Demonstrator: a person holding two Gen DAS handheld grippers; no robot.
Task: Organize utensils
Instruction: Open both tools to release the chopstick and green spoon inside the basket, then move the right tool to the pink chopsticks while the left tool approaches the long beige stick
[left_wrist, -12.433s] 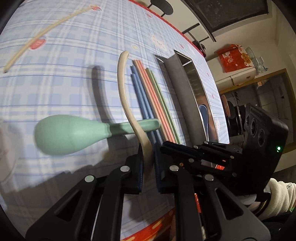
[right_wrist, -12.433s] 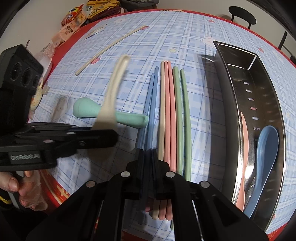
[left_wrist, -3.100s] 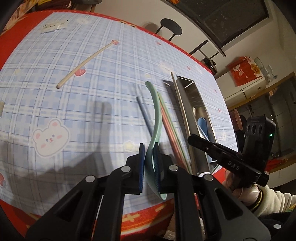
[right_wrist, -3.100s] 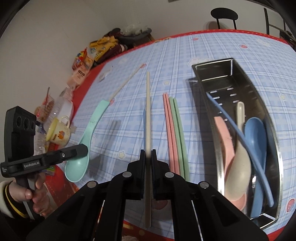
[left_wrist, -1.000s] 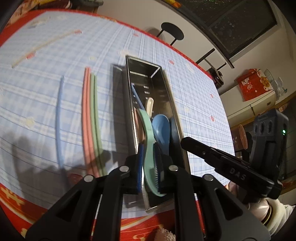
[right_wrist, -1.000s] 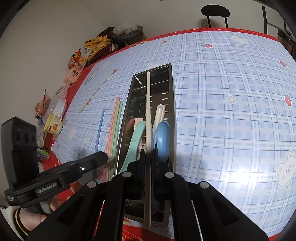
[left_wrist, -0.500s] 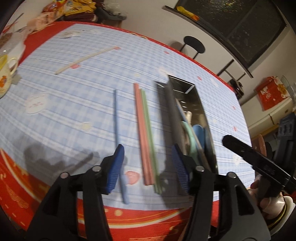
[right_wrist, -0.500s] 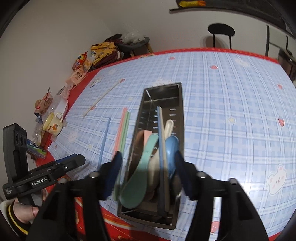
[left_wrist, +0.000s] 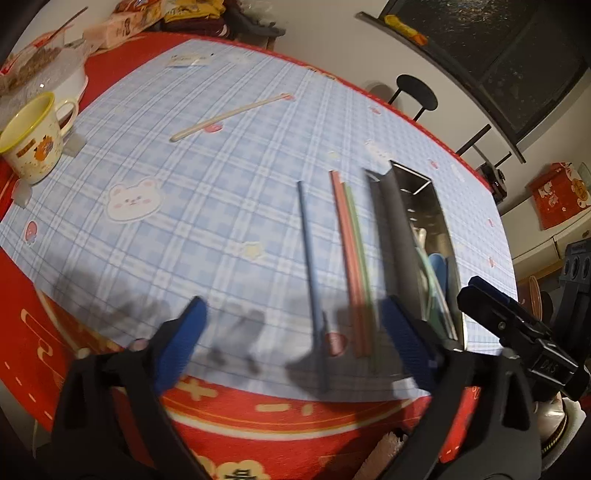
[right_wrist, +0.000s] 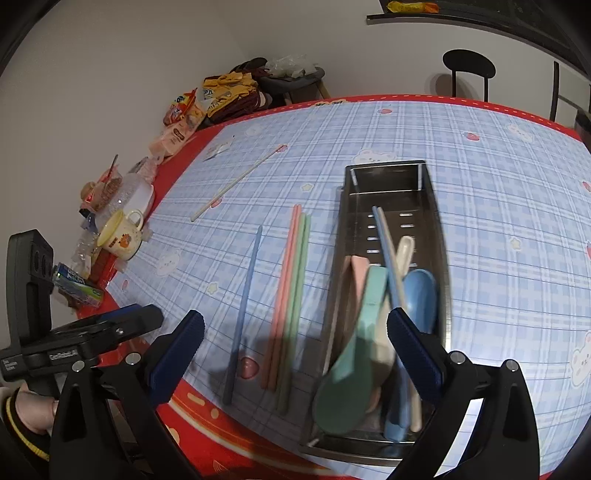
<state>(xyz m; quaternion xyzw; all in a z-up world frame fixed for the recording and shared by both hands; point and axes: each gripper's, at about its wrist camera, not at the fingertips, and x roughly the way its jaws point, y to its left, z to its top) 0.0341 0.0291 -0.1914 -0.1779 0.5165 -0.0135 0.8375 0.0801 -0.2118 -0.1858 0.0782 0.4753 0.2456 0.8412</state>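
Both grippers, left and right, fingers spread wide and empty, spoons piled in the steel tray, blue, pink and green chopsticks lying on the tablecloth beside it.

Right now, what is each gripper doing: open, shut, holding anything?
Left gripper: open, fingers wide apart, holding nothing.
Right gripper: open, fingers wide apart, holding nothing.

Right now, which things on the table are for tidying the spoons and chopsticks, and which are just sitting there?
For the job:
metal tray
green spoon
blue spoon
blue chopstick
pink and green chopsticks
cream chopstick

Just lying about:
yellow mug
snack packets
glass bowl
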